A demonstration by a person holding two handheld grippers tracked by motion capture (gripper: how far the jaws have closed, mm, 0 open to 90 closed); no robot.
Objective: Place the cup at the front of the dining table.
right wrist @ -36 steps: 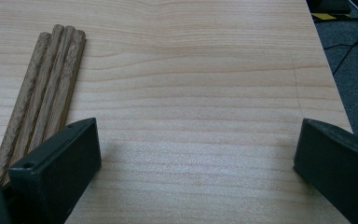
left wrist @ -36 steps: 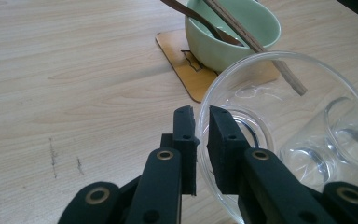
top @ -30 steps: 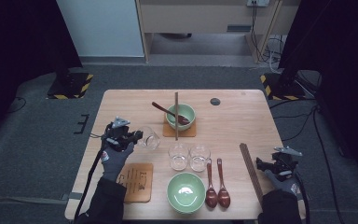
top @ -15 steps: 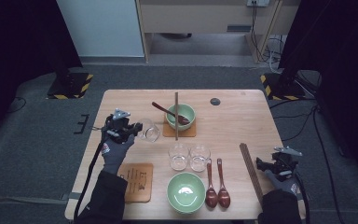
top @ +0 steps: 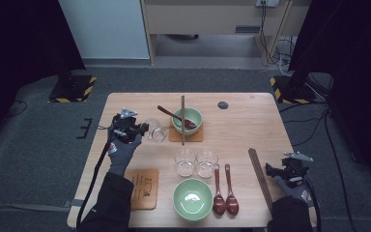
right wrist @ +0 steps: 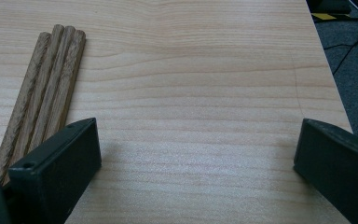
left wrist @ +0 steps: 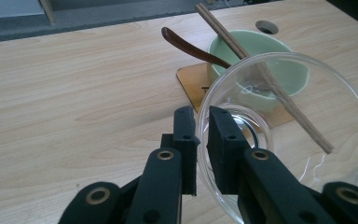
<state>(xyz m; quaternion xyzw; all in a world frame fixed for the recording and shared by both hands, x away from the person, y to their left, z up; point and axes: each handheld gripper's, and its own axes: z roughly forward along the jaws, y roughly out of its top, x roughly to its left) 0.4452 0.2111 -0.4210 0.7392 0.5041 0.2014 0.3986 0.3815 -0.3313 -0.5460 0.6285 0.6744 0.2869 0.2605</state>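
My left gripper [top: 139,129] [left wrist: 203,144] is shut on the rim of a clear glass [top: 154,130] [left wrist: 307,140]. It holds the glass tipped on its side over the left part of the table, one jaw inside the rim and one outside. Just beyond the glass stands a green bowl [top: 187,120] [left wrist: 261,46] on a wooden coaster, with a brown spoon [top: 171,115] [left wrist: 191,46] in it and a chopstick pair [top: 182,121] [left wrist: 228,37] laid across it. My right gripper [top: 289,166] [right wrist: 198,140] stands open over bare wood at the front right.
Two upright glasses [top: 195,162] stand mid-table. In front of them are an empty green bowl [top: 192,198] and two brown spoons [top: 224,191]. A coaster [top: 142,187] lies front left. A chopstick bundle [top: 260,176] [right wrist: 42,93] lies left of my right gripper, with the table's right edge [right wrist: 324,70] close by.
My left gripper has carried the glass a little way up and toward the far side of the table, closer to the bowl with the spoon. The right gripper has stayed put.
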